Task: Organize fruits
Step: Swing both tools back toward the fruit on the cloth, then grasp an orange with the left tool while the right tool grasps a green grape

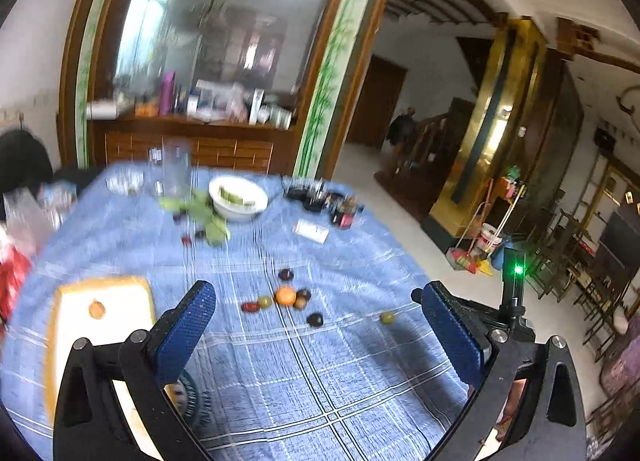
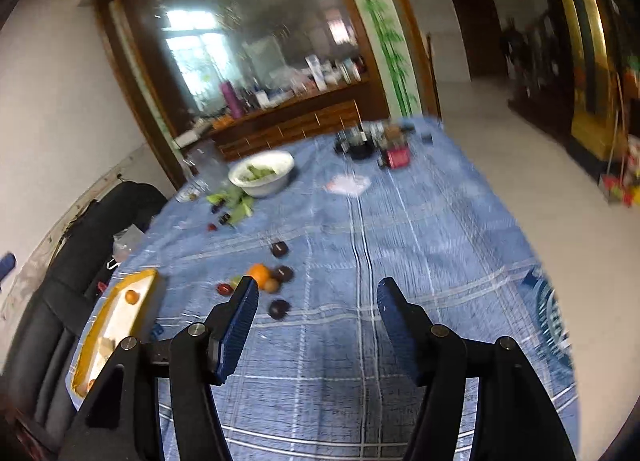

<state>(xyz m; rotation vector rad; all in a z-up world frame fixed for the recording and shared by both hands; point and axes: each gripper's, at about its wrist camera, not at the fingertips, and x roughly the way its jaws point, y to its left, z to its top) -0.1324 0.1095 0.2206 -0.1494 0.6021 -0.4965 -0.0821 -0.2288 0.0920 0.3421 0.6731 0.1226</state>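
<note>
In the left wrist view the left gripper (image 1: 316,301) stands spread wide with nothing between its blue pads (image 1: 188,325), above the blue checked tablecloth (image 1: 320,381). The loose fruit lies ahead of its tips: one orange (image 1: 285,295) in a small cluster with one red fruit (image 1: 249,307), one green fruit (image 1: 264,301) and three dark plums (image 1: 286,274), plus a brownish one I cannot name, and a second green fruit (image 1: 387,317) alone toward the right finger. Left of the left finger sits the yellow-rimmed tray (image 1: 80,289) with one small orange fruit (image 1: 96,309) in it. The round fruit could roll off when nudged, and packed so closely, closing on one may knock its neighbours. In the right wrist view the right gripper (image 2: 316,293) is partly open and empty; the same cluster sits just beyond its left finger (image 2: 240,325), with one plum (image 2: 279,309) nearest it. The tray hangs at the table edge (image 2: 120,317) left of this tool, so a careless drop there might send fruit over the side. The blur makes the smaller fruit hard to count.
</note>
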